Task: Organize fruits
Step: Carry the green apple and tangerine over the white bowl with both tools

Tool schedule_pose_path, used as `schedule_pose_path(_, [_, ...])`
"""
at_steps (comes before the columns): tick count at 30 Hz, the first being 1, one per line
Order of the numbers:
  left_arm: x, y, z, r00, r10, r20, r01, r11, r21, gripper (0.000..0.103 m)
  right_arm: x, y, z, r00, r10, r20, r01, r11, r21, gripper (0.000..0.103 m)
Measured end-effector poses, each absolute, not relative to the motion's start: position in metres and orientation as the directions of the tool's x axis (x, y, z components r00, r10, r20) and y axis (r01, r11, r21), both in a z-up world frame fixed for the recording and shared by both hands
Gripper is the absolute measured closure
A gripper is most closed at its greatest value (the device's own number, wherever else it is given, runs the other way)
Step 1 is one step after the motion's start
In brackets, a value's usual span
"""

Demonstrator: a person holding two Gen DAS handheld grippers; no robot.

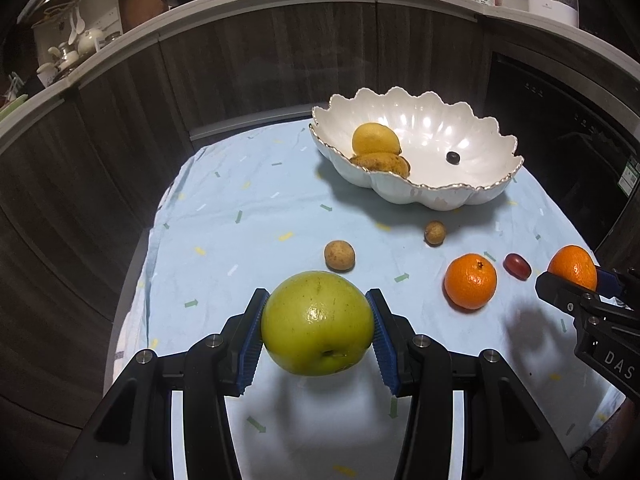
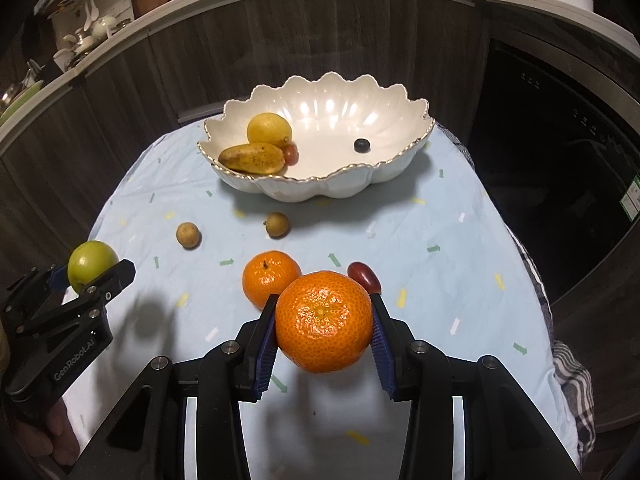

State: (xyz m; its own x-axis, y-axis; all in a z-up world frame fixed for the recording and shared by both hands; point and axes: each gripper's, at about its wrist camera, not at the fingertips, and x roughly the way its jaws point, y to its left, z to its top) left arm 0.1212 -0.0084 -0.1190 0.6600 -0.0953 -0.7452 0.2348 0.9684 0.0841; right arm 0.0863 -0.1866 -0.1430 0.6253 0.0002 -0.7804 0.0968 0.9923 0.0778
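My left gripper (image 1: 318, 320) is shut on a green apple (image 1: 318, 322) and holds it above the table; it also shows at the left of the right wrist view (image 2: 94, 276). My right gripper (image 2: 324, 326) is shut on an orange mandarin (image 2: 324, 320), held above the cloth, seen too in the left wrist view (image 1: 573, 266). A white scalloped bowl (image 2: 384, 168) at the back holds a lemon (image 2: 269, 130), a yellow-brown mango (image 2: 252, 158), a small red fruit (image 2: 291, 153) and a dark grape (image 2: 361, 145).
On the pale blue cloth (image 2: 440, 280) lie a second mandarin (image 2: 270, 276), a red grape tomato (image 2: 363, 277) and two small brown longans (image 2: 188, 235) (image 2: 277, 224). Dark cabinets and a counter curve behind the table.
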Motion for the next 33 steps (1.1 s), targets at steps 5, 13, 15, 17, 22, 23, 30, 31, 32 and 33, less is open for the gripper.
schedule_pose_path(5, [0.125,-0.012,-0.112,0.668,-0.092,-0.739,0.232,0.969,0.089,0.055,0.091,-0.189,-0.135,0.643,0.004,-0.765,0.090,0.993,0.081,0.060])
schedule_pose_path(13, [0.134,-0.021,-0.100,0.677,-0.091,-0.730,0.234,0.968,0.095,0.055,0.107,-0.197,-0.121,0.661,0.005,-0.750,0.092,0.992,0.087,0.060])
schedule_pose_path(15, [0.138,-0.025,-0.097,0.680,-0.095,-0.727,0.237,0.967,0.095,0.055,0.110,-0.200,-0.118,0.665,0.004,-0.747,0.092,0.992,0.087,0.061])
schedule_pose_path(17, [0.142,-0.030,-0.094,0.684,-0.099,-0.723,0.240,0.966,0.095,0.055,0.116,-0.204,-0.114,0.671,0.000,-0.741,0.094,0.992,0.084,0.061])
schedule_pose_path(22, [0.153,-0.039,-0.085,0.691,-0.107,-0.715,0.247,0.964,0.095,0.055,0.129,-0.213,-0.105,0.684,-0.010,-0.729,0.095,0.993,0.075,0.061])
schedule_pose_path(23, [0.156,-0.041,-0.083,0.693,-0.111,-0.713,0.249,0.964,0.092,0.055,0.132,-0.215,-0.103,0.686,-0.011,-0.728,0.094,0.993,0.074,0.061])
schedule_pose_path(30, [0.172,-0.054,-0.073,0.700,-0.123,-0.703,0.257,0.962,0.088,0.055,0.149,-0.227,-0.091,0.697,-0.015,-0.716,0.088,0.994,0.065,0.061])
schedule_pose_path(31, [0.174,-0.055,-0.072,0.700,-0.125,-0.703,0.259,0.962,0.087,0.055,0.151,-0.229,-0.090,0.698,-0.016,-0.716,0.088,0.994,0.064,0.061])
schedule_pose_path(32, [0.176,-0.056,-0.071,0.700,-0.127,-0.702,0.261,0.962,0.086,0.055,0.153,-0.230,-0.089,0.699,-0.016,-0.715,0.088,0.994,0.063,0.061])
schedule_pose_path(33, [0.179,-0.058,-0.069,0.702,-0.129,-0.701,0.262,0.961,0.086,0.055,0.155,-0.231,-0.088,0.700,-0.016,-0.714,0.087,0.994,0.063,0.061])
